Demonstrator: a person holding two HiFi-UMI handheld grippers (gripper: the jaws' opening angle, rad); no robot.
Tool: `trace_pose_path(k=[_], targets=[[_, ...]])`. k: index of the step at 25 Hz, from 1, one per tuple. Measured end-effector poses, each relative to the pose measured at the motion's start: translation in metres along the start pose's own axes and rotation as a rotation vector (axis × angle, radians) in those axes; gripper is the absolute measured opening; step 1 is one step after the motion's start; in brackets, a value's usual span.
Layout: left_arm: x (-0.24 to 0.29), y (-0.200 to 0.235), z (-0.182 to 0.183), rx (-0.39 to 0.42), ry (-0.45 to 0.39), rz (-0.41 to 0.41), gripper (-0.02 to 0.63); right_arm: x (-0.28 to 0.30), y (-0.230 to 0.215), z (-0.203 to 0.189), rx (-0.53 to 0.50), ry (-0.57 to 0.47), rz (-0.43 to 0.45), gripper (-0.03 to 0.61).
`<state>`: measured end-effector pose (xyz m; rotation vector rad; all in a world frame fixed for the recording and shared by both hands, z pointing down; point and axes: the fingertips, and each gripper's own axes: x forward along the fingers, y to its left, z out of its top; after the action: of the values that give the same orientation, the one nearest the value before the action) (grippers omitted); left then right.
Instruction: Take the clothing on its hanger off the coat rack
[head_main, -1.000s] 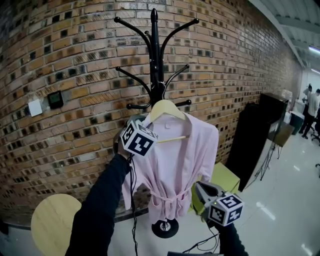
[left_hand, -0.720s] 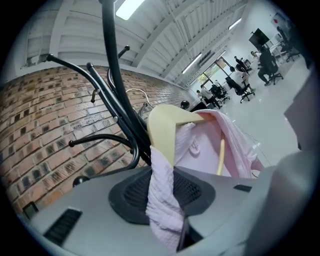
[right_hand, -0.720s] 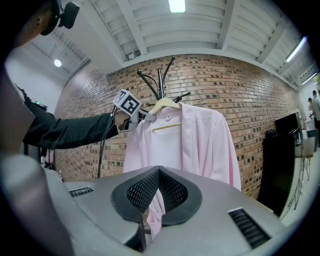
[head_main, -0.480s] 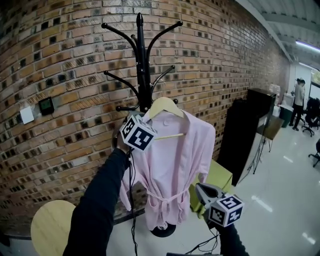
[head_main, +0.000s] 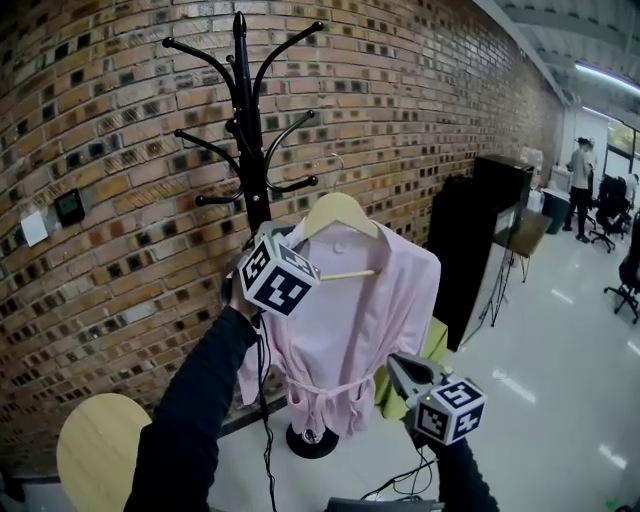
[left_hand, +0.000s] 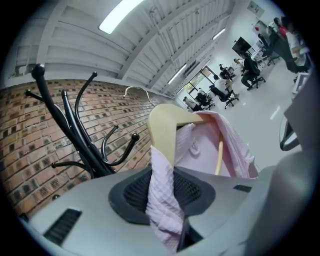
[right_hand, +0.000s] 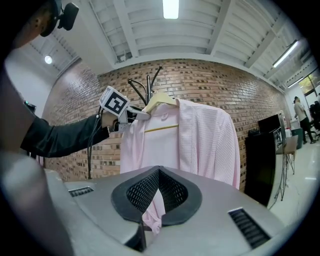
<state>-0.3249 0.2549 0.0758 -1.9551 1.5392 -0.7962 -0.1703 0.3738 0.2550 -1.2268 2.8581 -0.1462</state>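
A pink robe (head_main: 350, 320) hangs on a pale wooden hanger (head_main: 340, 213). Its wire hook (left_hand: 137, 92) is in free air, to the right of the black coat rack (head_main: 240, 130) and apart from its arms. My left gripper (head_main: 280, 245) is shut on the robe's left shoulder, with pink cloth and the hanger's end (left_hand: 162, 132) between its pads (left_hand: 135, 192). My right gripper (head_main: 395, 362) is low at the right, near the robe's hem, its jaws together and pointing up at the robe (right_hand: 195, 145). Nothing is held in it.
The rack's round base (head_main: 312, 442) stands on the floor under the robe. A brick wall (head_main: 120, 280) runs behind. A round wooden seat (head_main: 95, 450) is low at the left, a yellow-green box (head_main: 437, 345) and a black cabinet (head_main: 478, 250) at the right. People (head_main: 580, 175) stand far off.
The hanger has come away from the rack and moved right with my left gripper still on it. The right gripper has stayed low.
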Motion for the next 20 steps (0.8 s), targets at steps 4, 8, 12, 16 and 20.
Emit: trace_pose_path(k=[4,8,12,16,20], targets=[[-0.003,-0.033,0.032,-0.011,-0.023,-0.012,0.127,-0.027,-0.026,-0.002,0.005,-0.002,0.001,-0.026],[0.002,-0.067,0.071,-0.031,-0.054,-0.022,0.127,-0.054,-0.054,-0.001,0.003,-0.009,0.008,-0.026],[0.02,-0.102,0.098,-0.046,-0.049,-0.032,0.127,-0.087,-0.091,-0.001,0.002,-0.005,0.001,-0.026],[0.05,-0.137,0.123,-0.053,-0.048,-0.028,0.127,-0.117,-0.141,-0.01,0.02,-0.003,-0.029,-0.026],[0.088,-0.165,0.144,-0.075,-0.049,-0.048,0.127,-0.133,-0.186,-0.017,0.044,0.005,-0.055,-0.026]])
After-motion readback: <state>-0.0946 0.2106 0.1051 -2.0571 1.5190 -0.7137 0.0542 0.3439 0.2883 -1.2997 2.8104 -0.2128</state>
